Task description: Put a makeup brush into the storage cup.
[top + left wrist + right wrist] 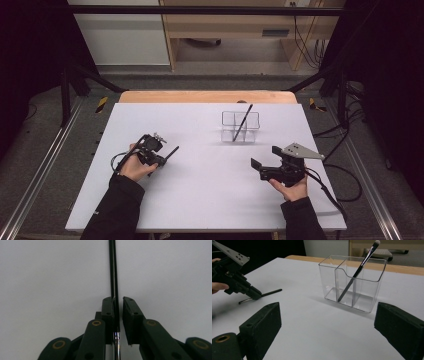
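Observation:
A thin black brush (171, 151) lies flat on the white table (200, 200) at the left. My left gripper (161, 159) is lowered over it. In the left gripper view the handle (113, 270) runs between the jaws and touches the left pad, with a slit of white beside the right pad, so my left gripper (118, 298) is narrowly open around it. A clear divided organizer (241, 127) stands at the back centre, and a second brush (243, 121) leans in it, bristles up. My right gripper (266, 156) hovers wide open and empty, facing the organizer (362, 290).
A wooden strip (200, 96) borders the table's far edge. Black frame posts (65, 95) and cables (350, 175) flank the table. The right gripper view shows the left gripper (258, 296) on the lying brush (270, 292) and the leaning brush (359, 270).

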Action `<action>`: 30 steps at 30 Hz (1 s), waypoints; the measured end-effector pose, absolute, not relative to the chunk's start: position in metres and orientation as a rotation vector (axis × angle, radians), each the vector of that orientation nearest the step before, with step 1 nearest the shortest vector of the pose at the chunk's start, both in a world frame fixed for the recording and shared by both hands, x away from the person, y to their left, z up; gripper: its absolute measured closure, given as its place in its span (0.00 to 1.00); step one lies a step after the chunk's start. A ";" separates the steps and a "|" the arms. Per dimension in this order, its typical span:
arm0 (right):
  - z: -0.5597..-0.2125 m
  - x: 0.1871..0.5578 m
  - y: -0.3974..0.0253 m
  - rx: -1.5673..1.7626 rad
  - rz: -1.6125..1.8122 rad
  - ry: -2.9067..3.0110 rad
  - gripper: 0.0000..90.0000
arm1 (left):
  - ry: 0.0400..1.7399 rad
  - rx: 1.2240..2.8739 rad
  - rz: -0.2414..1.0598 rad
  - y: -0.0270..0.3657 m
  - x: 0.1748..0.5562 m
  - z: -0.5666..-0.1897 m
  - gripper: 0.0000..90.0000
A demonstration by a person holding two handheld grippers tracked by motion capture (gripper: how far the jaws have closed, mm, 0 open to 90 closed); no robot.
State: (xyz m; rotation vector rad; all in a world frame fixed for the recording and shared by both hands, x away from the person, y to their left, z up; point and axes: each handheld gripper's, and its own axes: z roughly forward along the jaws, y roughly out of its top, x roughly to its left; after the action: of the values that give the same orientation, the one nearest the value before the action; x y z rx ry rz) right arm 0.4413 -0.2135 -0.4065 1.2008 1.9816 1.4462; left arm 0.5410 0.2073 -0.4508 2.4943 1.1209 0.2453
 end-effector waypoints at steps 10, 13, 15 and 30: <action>-0.407 0.442 -0.213 1.200 1.443 1.985 0.09 | 1.117 2.502 0.263 0.206 0.540 -0.451 0.93; -0.407 0.442 -0.213 1.201 1.443 1.985 0.09 | 1.104 2.507 0.267 0.206 0.540 -0.451 0.93; -0.407 0.442 -0.213 1.201 1.443 1.986 0.09 | 1.091 2.510 0.269 0.206 0.539 -0.451 0.93; -0.407 0.442 -0.212 1.202 1.443 1.988 0.09 | 0.996 2.416 0.296 0.213 0.524 -0.431 0.93</action>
State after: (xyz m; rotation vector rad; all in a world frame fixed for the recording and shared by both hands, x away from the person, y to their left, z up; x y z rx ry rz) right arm 0.4417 -0.2123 -0.4072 1.2021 1.9880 1.4429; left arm 0.5242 0.2134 -0.4307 2.4162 0.9956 0.2961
